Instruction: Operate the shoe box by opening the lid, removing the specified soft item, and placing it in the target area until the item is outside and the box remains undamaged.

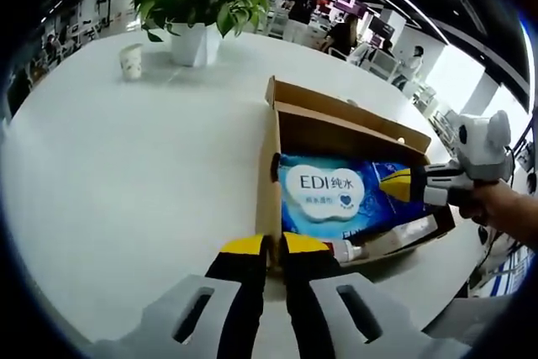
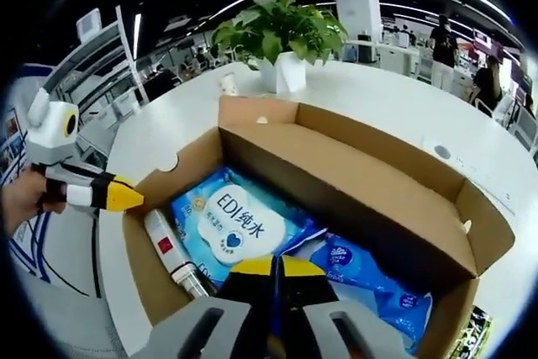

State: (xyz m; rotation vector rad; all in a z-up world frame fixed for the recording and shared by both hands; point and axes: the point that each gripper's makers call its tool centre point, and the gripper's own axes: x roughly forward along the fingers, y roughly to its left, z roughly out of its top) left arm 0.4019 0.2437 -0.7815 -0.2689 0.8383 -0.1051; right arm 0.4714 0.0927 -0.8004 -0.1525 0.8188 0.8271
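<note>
Left gripper (image 1: 276, 248) pinches the shoe box (image 1: 271, 174) wall, open table (image 1: 126, 174) beside.

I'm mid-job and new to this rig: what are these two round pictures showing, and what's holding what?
No robot: a person holds tongs in each hand, each carrying a camera that looks along its jaws. In the left gripper view, the left tongs clamp a side wall of the open shoe box. In the right gripper view, the right tongs are nearly closed over the blue wipes packet; whether they pinch it is unclear. A white tube lies beside it. The box sits on a white table with a potted plant.
</note>
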